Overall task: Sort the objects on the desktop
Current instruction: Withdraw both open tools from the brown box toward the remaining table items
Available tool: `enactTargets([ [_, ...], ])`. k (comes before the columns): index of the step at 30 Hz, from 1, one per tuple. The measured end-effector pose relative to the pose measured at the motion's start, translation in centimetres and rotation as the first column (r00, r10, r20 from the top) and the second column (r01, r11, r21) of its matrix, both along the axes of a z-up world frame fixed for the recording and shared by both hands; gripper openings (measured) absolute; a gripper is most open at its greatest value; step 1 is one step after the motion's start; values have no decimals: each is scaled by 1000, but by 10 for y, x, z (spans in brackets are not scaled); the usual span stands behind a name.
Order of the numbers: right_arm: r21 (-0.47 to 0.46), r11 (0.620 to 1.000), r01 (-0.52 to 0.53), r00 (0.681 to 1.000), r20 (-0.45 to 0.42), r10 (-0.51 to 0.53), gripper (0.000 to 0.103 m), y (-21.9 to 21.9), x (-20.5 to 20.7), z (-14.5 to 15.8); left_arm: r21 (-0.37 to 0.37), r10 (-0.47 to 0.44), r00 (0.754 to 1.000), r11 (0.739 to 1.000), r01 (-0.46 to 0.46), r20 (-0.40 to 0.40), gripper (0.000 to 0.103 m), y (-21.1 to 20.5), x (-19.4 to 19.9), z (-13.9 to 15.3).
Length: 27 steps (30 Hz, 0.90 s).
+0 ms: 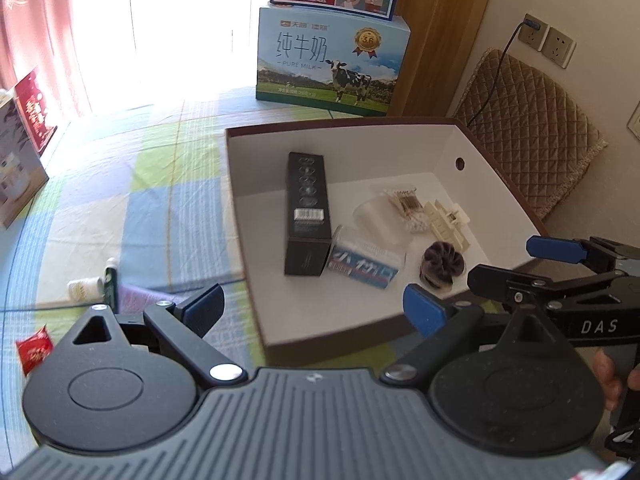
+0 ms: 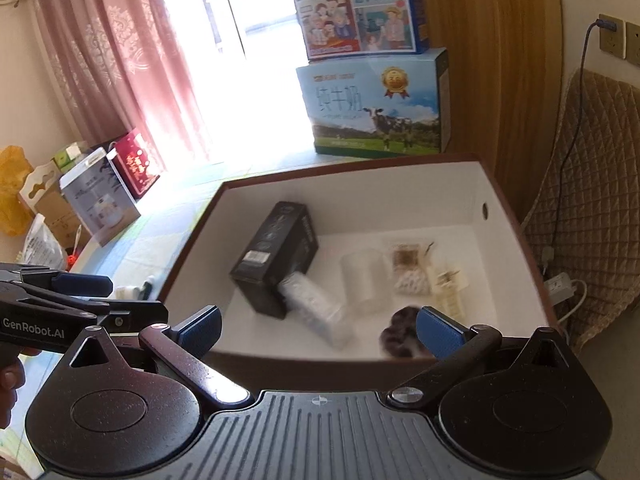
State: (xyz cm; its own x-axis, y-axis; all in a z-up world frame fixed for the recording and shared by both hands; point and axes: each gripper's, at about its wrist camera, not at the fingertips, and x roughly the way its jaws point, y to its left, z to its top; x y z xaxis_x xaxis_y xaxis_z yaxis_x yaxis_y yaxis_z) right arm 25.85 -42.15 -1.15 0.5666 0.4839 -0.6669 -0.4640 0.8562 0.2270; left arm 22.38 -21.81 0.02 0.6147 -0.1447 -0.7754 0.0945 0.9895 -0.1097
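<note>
Brown box (image 1: 504, 184) w/ items just beyond both jaws.

black carton (image 1: 307, 212) | clear cup (image 1: 374, 216) | purple scrunchie (image 1: 443, 264) | all lying in white-lined box (image 1: 256, 216)

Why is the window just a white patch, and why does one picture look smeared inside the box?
Left wrist view: daylight blows the window out to white, and the fisheye bends the room's edges; the black carton reads fairly sharp. Right wrist view: the same glare at the window, while the plastic cup and dark scrunchie in the box look motion-blurred.
</note>
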Motion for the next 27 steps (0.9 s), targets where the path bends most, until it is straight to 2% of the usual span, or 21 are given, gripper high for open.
enactTargets([
  [9, -2, 1000, -3, 1000, -23, 3, 101, 27, -42, -4, 1, 12, 1000, 1000, -12, -2, 94, 42, -41, -2],
  [27, -18, 990, -139, 982, -129, 136, 101, 122, -104, -35, 23, 105, 990, 994, -104, -89, 94, 144, -100, -26],
])
